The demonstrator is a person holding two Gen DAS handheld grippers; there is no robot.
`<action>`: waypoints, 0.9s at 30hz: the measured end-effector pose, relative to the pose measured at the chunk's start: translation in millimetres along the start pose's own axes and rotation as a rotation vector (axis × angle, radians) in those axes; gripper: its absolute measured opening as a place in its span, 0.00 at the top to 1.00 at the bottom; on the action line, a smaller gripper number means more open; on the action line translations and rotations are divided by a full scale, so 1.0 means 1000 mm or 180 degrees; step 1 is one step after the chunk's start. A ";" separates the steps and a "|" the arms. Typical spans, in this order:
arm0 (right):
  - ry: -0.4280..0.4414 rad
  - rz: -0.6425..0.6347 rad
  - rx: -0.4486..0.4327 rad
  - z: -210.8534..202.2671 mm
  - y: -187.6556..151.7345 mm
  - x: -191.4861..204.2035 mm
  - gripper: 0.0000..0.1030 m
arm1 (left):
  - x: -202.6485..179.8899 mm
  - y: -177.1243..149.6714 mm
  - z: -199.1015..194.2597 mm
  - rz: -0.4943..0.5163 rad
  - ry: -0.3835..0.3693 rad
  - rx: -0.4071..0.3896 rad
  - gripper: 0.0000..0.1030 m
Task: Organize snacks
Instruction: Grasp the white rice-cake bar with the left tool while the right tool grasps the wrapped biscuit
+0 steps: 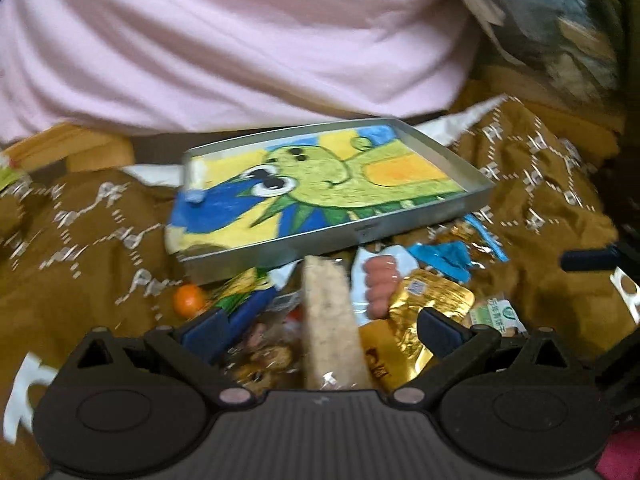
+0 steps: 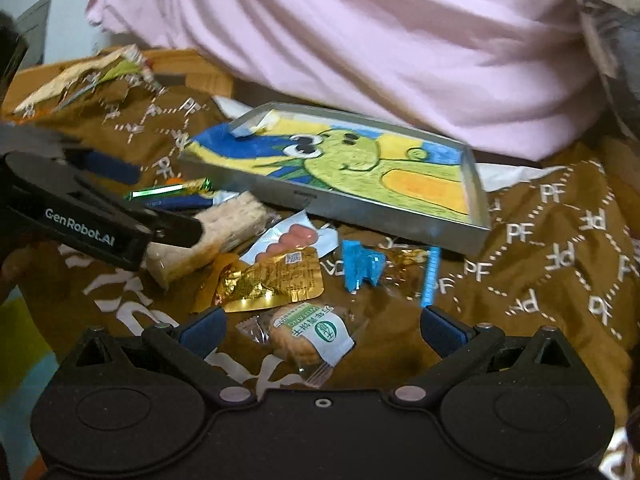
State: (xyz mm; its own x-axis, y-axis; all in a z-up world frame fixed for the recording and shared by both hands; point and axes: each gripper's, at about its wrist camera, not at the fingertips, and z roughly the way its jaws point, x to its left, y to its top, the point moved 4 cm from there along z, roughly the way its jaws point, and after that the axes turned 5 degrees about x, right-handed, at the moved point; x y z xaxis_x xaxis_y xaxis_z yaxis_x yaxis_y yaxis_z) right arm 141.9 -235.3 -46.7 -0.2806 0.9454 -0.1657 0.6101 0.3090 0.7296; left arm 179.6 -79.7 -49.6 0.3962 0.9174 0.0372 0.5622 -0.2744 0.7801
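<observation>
1. Surface: brown cloth (image 2: 540, 248) with white "PF" lettering, rumpled, carrying all items; a person in a pink top (image 2: 360, 40) sits at its far edge.
2. Metal tray (image 2: 476, 188), shallow, lined with a drawing of a green creature on yellow and blue; it lies tilted at the far middle of the cloth, one edge propped over the snack pile.
3. Left gripper (image 1: 320, 320): jaws spread wide; a pale wrapped cracker bar (image 1: 328, 320) runs lengthwise between them, touching neither finger as far as can be seen.
4. Right gripper (image 2: 320, 332): jaws wide apart, holding nothing; a round biscuit in clear wrap with a green-and-white label (image 2: 308, 336) lies on the cloth between the fingers.
5. Gold foil packet (image 2: 272, 280); just beyond the biscuit, beside the bar.
6. Pink sausages in clear wrap (image 2: 292, 238); between the gold packet and the tray's near edge.
7. Blue wrapper (image 2: 362, 266); right of the gold packet.
8. Small orange fruit (image 1: 189, 300); left of the pile, near the tray's near-left corner.
</observation>
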 end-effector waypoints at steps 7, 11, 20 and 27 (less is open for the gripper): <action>0.0039 -0.0003 0.0186 0.028 0.001 -0.005 0.01 | -0.003 0.002 0.023 0.0039 -0.0045 0.0154 0.02; 0.0093 0.0034 0.0302 0.036 -0.004 -0.005 0.01 | -0.002 0.000 0.030 0.0026 -0.0141 0.0279 0.15; 0.0245 -0.0066 0.0382 0.040 -0.005 0.001 0.09 | -0.002 -0.004 0.037 -0.0018 -0.0244 0.0504 0.46; 0.0304 -0.0211 0.0501 0.053 -0.004 0.005 0.24 | 0.007 -0.003 0.051 -0.0147 -0.0201 0.0676 0.56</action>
State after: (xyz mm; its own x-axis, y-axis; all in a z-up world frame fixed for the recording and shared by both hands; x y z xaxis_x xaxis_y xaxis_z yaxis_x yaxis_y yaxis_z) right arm 177.4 -226.0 -86.0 -0.3886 0.9106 -0.1407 0.6941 0.3897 0.6053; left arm 217.7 -87.4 -83.1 0.4074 0.9124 -0.0398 0.7184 -0.2933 0.6308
